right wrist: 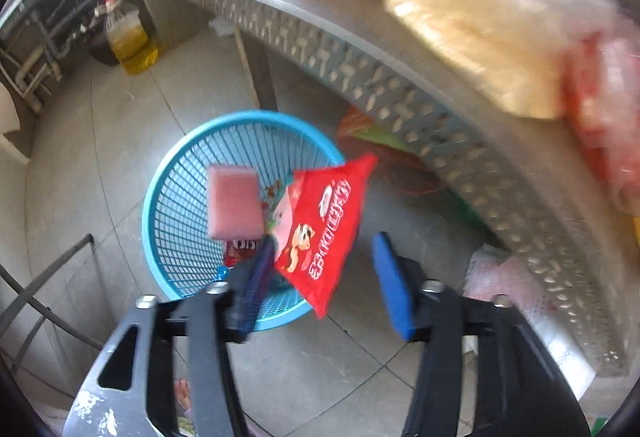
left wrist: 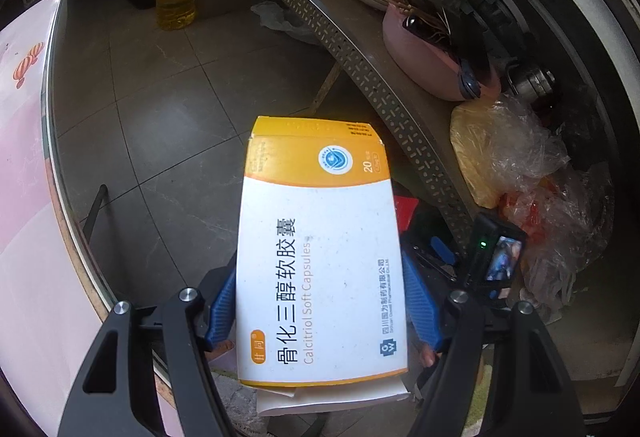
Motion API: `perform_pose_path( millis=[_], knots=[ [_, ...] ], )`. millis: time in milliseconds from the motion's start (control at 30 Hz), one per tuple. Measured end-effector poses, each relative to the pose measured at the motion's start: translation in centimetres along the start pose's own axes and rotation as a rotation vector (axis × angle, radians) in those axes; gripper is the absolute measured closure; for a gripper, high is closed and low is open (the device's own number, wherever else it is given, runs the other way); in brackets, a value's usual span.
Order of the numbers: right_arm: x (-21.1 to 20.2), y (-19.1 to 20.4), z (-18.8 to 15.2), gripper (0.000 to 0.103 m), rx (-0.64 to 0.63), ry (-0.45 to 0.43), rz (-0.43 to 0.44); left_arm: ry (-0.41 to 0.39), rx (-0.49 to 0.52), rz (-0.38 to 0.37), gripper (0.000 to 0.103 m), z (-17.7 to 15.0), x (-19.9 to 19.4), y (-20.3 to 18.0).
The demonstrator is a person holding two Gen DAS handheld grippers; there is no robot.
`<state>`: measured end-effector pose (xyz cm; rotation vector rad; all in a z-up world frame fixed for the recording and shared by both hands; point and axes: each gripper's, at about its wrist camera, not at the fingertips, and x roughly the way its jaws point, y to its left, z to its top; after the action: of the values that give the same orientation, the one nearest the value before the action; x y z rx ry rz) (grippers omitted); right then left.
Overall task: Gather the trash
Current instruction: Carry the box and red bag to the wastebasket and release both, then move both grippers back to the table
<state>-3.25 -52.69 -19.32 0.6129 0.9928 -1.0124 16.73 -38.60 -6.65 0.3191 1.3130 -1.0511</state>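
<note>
Orange-and-white card: box (left wrist: pixel 320 257) pinched in left tongs (left wrist: pixel 320 273), blue pads (left wrist: pixel 420 305) pressed on both long edges. Long axis straight out along the fingers, orange end farthest from the camera, a loose white flap at the near end. Held in the air above grey floor (left wrist: pixel 160 109), between a pink table edge on the left and the perforated shelf (left wrist: pixel 360 65) on the right. No basket seen from this side, probably hidden behind the box. Right tongs' camera body (left wrist: pixel 496 257) just beyond the box's right edge, low down, so likely drop spot off to the right and below.

Seen from the right wrist: right tongs (right wrist: pixel 323 239) spread wide, gripping nothing. Red wrapper (right wrist: pixel 320 229) loose between the fingers, near edge against the left pad (right wrist: pixel 256 277), well apart from the right pad. Long axis tilted, top corner up and to the right. Hanging over the near right part of the blue basket (right wrist: pixel 160 205), lower corner past the rim. Pink sponge (right wrist: pixel 234 201) over the basket's middle; falling or lying inside, impossible to tell through the blur. Basket on the floor just in front of the shelf leg.

Judged: right hand nearer the basket and directly above it; box needing to travel rightward and down before release.
</note>
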Motion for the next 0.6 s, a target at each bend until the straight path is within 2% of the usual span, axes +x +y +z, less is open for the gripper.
perform_pose_path(
  millis=[233,300,367,400,500,600],
  knots=[
    [-6.2,-3.2,-1.3,0.045,0.05,-0.057,0.042,0.077,0.009,-0.006,0.034,1.1,3.3,-1.6],
    [-7.6,-4.0,-1.5,0.045,0.066,-0.066,0.054,0.098,0.0,-0.051,0.033,2.0,4.6,-3.1],
    [-8.2,-4.5,-1.6,0.045,0.077,-0.065,0.06,0.117,-0.009,-0.11,0.022,3.0,6.3,-4.5],
    [-8.6,-4.9,-1.7,0.045,0.083,-0.064,0.062,0.119,-0.015,-0.117,0.015,3.2,7.0,-5.0],
    [-8.9,-5.5,-1.7,0.045,0.097,-0.056,0.064,0.109,-0.037,-0.095,0.015,3.4,8.1,-5.5],
    [-9.9,-6.1,-2.3,0.045,0.105,-0.06,0.068,0.094,-0.046,-0.117,0.015,2.5,6.9,-5.1]
  ],
)
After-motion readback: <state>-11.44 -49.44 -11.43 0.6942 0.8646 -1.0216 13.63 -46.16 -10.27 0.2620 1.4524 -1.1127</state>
